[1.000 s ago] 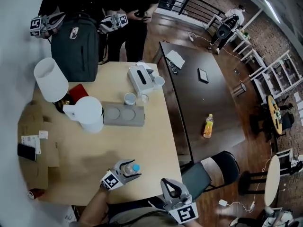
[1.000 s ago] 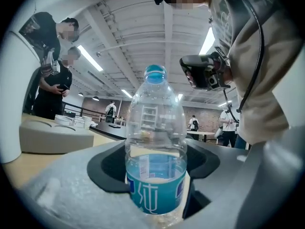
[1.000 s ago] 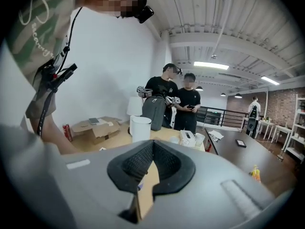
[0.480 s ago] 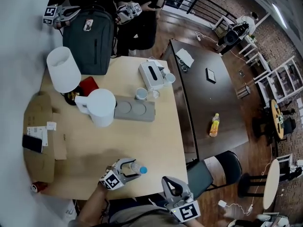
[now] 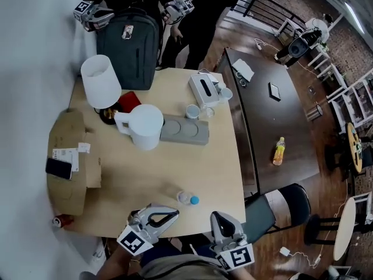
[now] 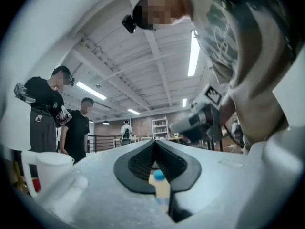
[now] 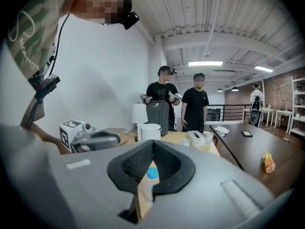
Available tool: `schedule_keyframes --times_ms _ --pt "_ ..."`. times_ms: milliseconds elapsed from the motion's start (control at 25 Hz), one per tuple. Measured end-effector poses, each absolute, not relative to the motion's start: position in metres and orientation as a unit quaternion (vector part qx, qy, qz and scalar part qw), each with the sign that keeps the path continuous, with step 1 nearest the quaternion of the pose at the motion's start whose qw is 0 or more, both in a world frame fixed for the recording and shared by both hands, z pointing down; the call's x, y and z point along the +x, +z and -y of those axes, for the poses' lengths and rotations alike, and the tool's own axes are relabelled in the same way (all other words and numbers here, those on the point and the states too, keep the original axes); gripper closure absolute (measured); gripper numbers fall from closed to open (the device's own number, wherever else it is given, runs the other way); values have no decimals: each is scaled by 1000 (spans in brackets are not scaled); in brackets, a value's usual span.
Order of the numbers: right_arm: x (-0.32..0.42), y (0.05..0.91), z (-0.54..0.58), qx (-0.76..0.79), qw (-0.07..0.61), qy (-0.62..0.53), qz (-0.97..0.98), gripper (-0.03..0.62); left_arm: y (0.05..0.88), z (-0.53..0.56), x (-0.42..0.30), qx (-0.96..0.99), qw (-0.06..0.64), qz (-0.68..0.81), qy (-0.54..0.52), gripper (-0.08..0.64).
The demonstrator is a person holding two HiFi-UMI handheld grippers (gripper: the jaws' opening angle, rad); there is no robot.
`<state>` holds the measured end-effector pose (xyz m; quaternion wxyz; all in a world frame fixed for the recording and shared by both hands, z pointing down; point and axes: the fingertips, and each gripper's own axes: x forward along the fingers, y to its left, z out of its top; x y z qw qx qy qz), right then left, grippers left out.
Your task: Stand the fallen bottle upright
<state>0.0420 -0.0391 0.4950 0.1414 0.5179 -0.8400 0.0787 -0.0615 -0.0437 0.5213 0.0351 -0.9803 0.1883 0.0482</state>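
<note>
A small clear bottle (image 5: 185, 198) with a blue cap stands upright on the tan table (image 5: 204, 162), near its front edge. My left gripper (image 5: 173, 214) hangs just in front of the bottle, apart from it. Its jaws have just been closing and are shut with nothing between them. In the left gripper view the bottle (image 6: 160, 189) shows beyond the closed jaw tips (image 6: 154, 143). My right gripper (image 5: 217, 216) is off the table's front right corner, shut and empty. The right gripper view has the bottle (image 7: 148, 181) ahead of its jaws (image 7: 152, 144).
A white jug (image 5: 144, 127), grey tray (image 5: 185, 131), white lamp (image 5: 100, 81), tissue box (image 5: 204, 88) and cups stand further back. A cardboard box (image 5: 70, 168) with a phone lies left. A dark table (image 5: 265, 121) with an orange bottle (image 5: 280, 151) stands right, a chair (image 5: 274, 206) beside it. Two people stand behind a backpack (image 5: 131, 45).
The bottle lay tilted between my left gripper's open jaws; now it stands upright and free. The left gripper has let go, pulled back and risen, and its jaws have shut. The right gripper barely shifted.
</note>
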Motion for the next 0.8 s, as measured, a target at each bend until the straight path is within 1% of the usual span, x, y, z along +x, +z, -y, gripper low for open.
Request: schedule_keyframes --times_ms 80,160,280,360,440,480,560,680,800 --pt "38 492 36 520 124 84 841 587 482 38 -70 -974 28 -211 78 560" --pt "36 481 30 517 104 77 846 588 464 34 -75 -966 16 -248 67 560" --pt "38 460 12 507 69 58 857 588 463 18 -81 -952 -37 -301 34 560" --pt "42 452 -8 492 59 28 868 588 461 -3 -76 -945 -65 -318 41 560" --pt "44 452 -35 471 67 -4 880 588 458 -35 -59 -950 -75 -298 56 560" --pt "46 454 -50 462 66 -8 884 588 456 -51 -51 -951 -83 -291 67 560" --pt "56 453 -78 452 42 2 891 588 455 -79 -42 -941 -104 -312 75 560" --pt "80 444 -113 459 -2 26 888 588 453 -114 -27 -925 -104 -362 40 559" --pt "99 439 -146 469 -24 55 881 588 442 -156 -6 -930 -100 -353 27 558"
